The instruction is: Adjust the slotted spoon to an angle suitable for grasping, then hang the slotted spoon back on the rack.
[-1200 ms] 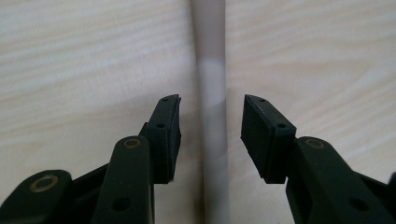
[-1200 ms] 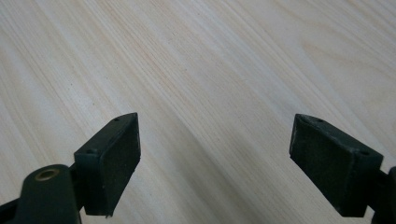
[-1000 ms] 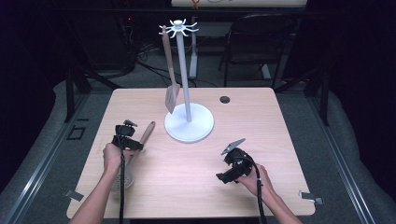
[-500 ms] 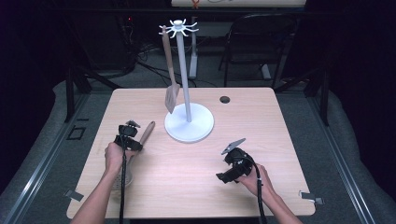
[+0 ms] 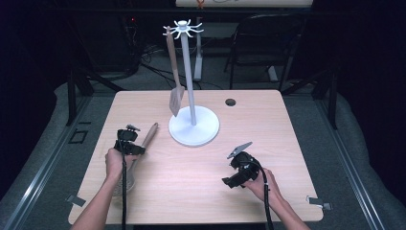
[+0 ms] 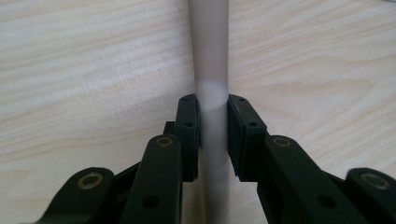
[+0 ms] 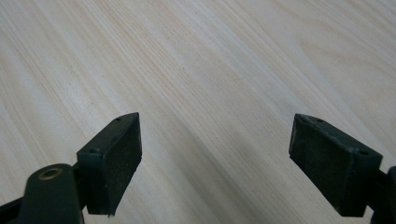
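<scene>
A long utensil with a wooden handle (image 5: 149, 134) lies on the table's left side, its pale round head near the front edge under the person's left hand. My left gripper (image 5: 128, 143) is over its middle. In the left gripper view the gripper (image 6: 213, 126) is shut on the utensil's pale shank (image 6: 210, 56), which runs straight up between the jaws. My right gripper (image 5: 232, 178) sits low at the front right, apart from everything. Its jaws are wide open (image 7: 215, 163) over bare wood.
A white hook stand (image 5: 194, 129) rises from a round base at the table's middle back, with a wooden spatula (image 5: 176, 98) hanging from one hook. A small dark round spot (image 5: 231, 102) marks the tabletop behind it. Chairs and cables stand beyond the far edge.
Almost nothing differs: the left hand shifts slightly at the utensil, and the right gripper stays where it was.
</scene>
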### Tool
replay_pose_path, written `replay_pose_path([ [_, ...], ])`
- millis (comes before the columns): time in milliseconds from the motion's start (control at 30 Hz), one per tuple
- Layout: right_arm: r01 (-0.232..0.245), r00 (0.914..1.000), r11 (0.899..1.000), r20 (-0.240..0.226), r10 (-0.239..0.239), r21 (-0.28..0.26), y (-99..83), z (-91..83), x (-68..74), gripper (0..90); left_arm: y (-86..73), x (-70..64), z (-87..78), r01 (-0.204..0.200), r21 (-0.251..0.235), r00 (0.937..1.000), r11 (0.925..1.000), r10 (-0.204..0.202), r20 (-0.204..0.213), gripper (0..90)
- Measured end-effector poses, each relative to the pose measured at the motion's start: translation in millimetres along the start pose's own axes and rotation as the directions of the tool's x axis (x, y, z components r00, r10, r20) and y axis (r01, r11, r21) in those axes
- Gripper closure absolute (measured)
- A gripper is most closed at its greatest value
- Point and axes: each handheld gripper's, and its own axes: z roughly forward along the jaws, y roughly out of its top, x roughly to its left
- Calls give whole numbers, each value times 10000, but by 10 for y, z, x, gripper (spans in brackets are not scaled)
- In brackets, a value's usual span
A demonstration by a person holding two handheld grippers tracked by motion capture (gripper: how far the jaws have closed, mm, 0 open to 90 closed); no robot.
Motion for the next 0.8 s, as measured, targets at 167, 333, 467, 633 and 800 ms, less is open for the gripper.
replay_pose_path([
  [167,79,10000,10000,16,-80,25,5,-3,-4,169,-36,20,-108,99,-483,9999,9988,-96,73,757],
  [333,5,10000,10000,-34,-5,81,34,3,8,169,-92,40,-190,244,-1025,9994,9944,-218,269,758],
  [467,135,9999,9999,-20,-135,75,78,22,13,170,-125,39,-247,104,-1310,9996,9913,-69,269,758],
  [633,106,9999,9999,6,-106,90,88,46,14,170,-151,37,-307,17,-1593,9998,9872,14,198,758],
  [800,110,9999,9999,-27,-111,-26,83,36,10,173,-189,9,-368,-198,-1957,9997,9805,227,125,759],
])
